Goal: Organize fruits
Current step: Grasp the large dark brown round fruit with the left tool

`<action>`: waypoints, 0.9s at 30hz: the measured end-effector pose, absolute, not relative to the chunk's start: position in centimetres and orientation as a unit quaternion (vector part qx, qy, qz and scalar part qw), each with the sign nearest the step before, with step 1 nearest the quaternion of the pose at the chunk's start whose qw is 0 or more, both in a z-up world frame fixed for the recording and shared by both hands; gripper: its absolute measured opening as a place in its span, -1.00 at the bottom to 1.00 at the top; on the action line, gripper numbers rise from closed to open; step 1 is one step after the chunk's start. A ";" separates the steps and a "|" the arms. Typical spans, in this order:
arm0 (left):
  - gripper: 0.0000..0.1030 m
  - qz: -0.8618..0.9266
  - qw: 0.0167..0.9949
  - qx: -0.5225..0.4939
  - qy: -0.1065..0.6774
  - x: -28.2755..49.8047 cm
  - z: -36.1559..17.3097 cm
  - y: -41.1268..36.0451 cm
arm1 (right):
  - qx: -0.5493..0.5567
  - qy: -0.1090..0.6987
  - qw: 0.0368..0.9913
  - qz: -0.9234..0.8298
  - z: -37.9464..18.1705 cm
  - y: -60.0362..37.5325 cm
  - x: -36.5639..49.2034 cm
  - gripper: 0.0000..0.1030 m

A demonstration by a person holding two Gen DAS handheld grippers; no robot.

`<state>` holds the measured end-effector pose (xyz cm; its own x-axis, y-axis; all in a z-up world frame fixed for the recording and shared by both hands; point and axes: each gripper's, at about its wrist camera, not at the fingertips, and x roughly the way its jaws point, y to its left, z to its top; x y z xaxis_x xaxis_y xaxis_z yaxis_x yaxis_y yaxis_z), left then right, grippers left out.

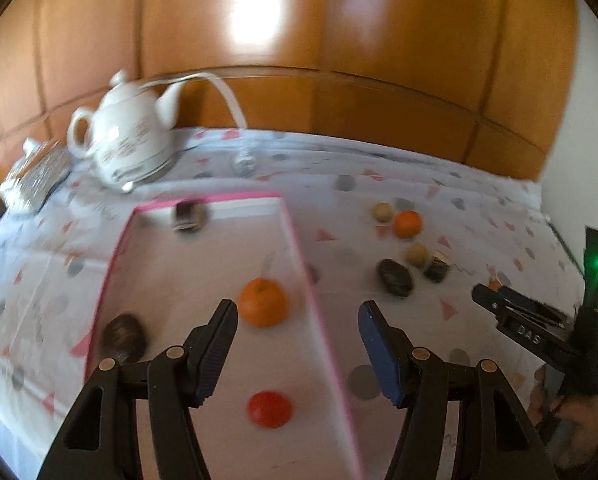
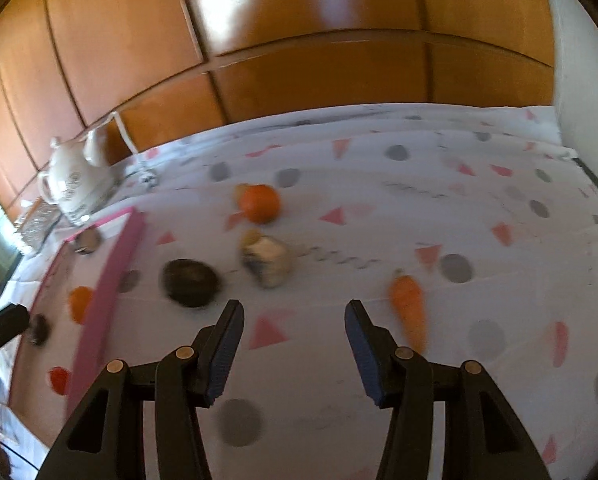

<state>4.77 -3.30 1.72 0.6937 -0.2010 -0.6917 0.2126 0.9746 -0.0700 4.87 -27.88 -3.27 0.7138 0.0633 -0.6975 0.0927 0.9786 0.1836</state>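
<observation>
my left tongs [image 1: 297, 326] are gaping wide, gripping nothing, over the pink-rimmed tray [image 1: 299, 252]; my right tongs [image 2: 294, 326] are gaping empty too; the carrot [image 2: 409, 308] is lying on the tablecloth [image 2: 379, 184] beside them, tip pointing toward me.

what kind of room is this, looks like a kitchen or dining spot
Probably a home dining or kitchen corner: a table under a patterned tablecloth, a white ceramic teapot at the back, and glossy wooden cabinet panels behind. Fruit lies scattered beside a pink-edged tray.

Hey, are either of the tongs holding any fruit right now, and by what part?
Nothing is held. The left tongs and right tongs are both open, with nothing between their fingers.
</observation>
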 end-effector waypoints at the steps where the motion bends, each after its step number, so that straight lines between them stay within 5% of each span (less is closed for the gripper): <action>1: 0.23 -0.120 0.919 0.012 0.377 4.9 1.6 -4.0 | 0.102 0.379 0.920 -0.010 -3.4 -28.1 4.9 0.03; 27: 0.23 -0.140 0.867 0.045 0.477 14.1 -4.5 -14.5 | 0.100 0.387 0.916 0.015 -6.3 -30.2 5.0 0.12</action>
<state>14.08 -14.53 -4.47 0.5064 -0.1988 -0.8391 0.2852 0.9569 -0.0546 5.02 -30.17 -6.33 0.6993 0.1044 -0.7071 0.0505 0.9796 0.1946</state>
